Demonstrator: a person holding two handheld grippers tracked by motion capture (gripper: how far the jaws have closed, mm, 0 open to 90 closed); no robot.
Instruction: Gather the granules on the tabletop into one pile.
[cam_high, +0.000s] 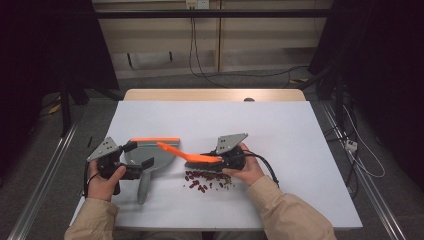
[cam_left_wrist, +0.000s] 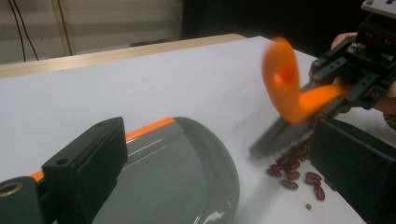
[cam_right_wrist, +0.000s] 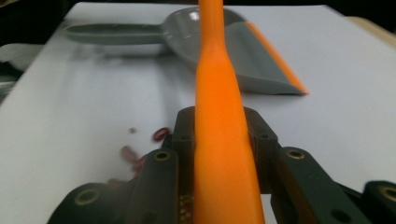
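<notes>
Just beside the grey dustpan (cam_high: 150, 156), the right gripper (cam_high: 227, 159) is clamping an orange brush (cam_high: 189, 156) by its stiff, light handle over loose, roll-prone beans (cam_high: 205, 181), while the left gripper (cam_high: 131, 160), jaws parted, is straddling the dustpan's rear.

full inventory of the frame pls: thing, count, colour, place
dustpan: one, grey with orange front lip, on the table left of centre, handle toward the person
brush: one, orange handle, dark bristles, held over the beans
beans: a small scatter, dark red, on the sheet below the brush
table: one, white sheet over a wooden top
cables: several, dark, on the floor and wall behind
left gripper: black, jaws apart around the dustpan
right gripper: black, clamped on the brush handle
hands, sleeves: two, beige sleeves, bottom edge
</notes>
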